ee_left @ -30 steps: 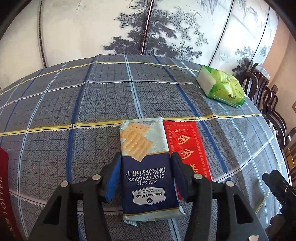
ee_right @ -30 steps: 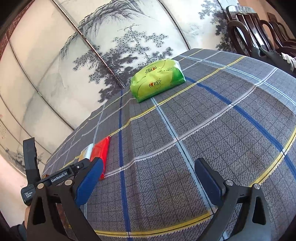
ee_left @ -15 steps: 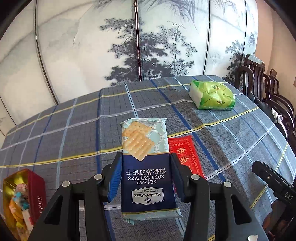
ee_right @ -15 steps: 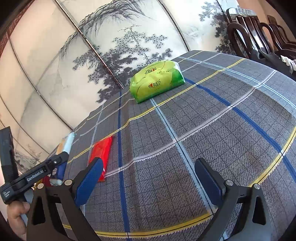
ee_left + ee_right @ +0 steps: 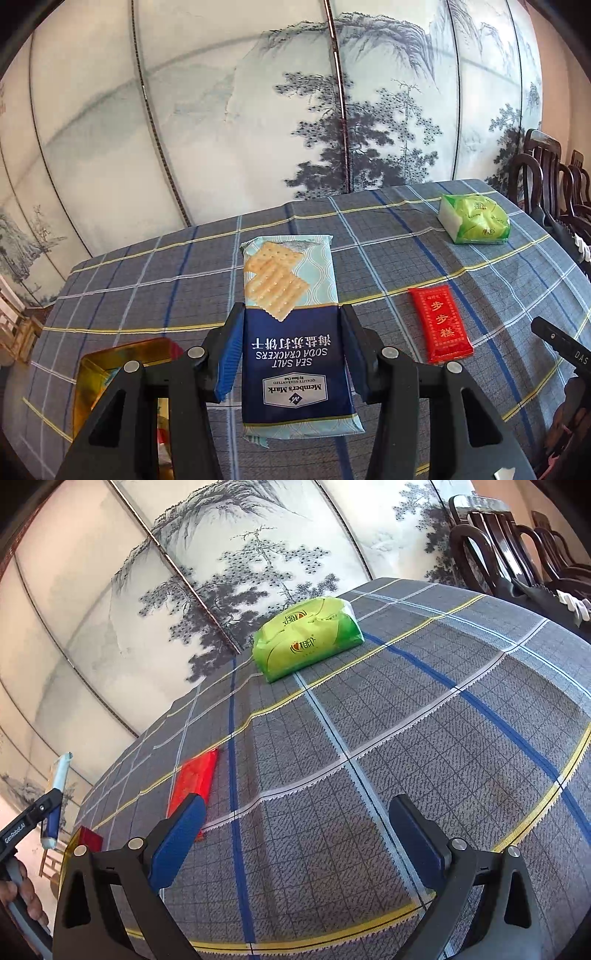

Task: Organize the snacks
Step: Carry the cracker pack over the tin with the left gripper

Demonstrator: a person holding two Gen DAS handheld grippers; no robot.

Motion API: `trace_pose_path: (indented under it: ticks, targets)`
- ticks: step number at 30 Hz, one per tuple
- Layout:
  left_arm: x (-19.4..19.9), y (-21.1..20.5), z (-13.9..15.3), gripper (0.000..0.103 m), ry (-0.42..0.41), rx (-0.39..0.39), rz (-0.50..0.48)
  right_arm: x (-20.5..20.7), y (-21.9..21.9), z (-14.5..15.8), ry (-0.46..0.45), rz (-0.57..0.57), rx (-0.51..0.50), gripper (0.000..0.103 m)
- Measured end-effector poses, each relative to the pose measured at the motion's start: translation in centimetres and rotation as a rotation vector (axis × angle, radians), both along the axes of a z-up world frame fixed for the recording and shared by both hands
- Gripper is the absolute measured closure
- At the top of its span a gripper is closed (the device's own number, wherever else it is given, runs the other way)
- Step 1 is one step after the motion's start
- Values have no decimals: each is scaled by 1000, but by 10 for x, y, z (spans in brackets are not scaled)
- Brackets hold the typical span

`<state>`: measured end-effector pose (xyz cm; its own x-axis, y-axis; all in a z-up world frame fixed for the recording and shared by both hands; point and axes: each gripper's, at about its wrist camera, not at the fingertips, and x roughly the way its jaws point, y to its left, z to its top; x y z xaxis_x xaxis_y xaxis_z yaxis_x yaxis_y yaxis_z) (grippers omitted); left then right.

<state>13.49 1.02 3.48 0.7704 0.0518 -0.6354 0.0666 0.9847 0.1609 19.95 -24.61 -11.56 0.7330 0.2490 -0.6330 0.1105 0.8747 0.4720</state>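
Transfer step: left gripper [image 5: 291, 354] fingers clenched on cracker pack [image 5: 291, 332], held clear above worktop [image 5: 147, 280]. Right gripper [image 5: 295, 842] released, holding nothing. Next, probably: lower pack into tin [image 5: 107, 369] at 8 o'clock (contents unclear).

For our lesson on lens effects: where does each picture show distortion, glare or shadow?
Left wrist view: screen panels bow outward, corners go black; cracker pack in the left gripper is sharp. Right wrist view: tablecloth lines curve; green pack shows glare; the right gripper casts shadow.
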Motion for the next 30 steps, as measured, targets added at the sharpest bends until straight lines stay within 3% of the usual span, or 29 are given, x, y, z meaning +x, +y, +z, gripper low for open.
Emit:
trace_pose_path:
  ticks: [14, 30]
  targets:
    - [-18, 74, 18, 58, -38, 0, 104, 3, 4, -4, 20, -1, -15, 3]
    - [-27, 132, -2, 58, -7, 17, 197, 5, 8, -4, 22, -3, -18, 1]
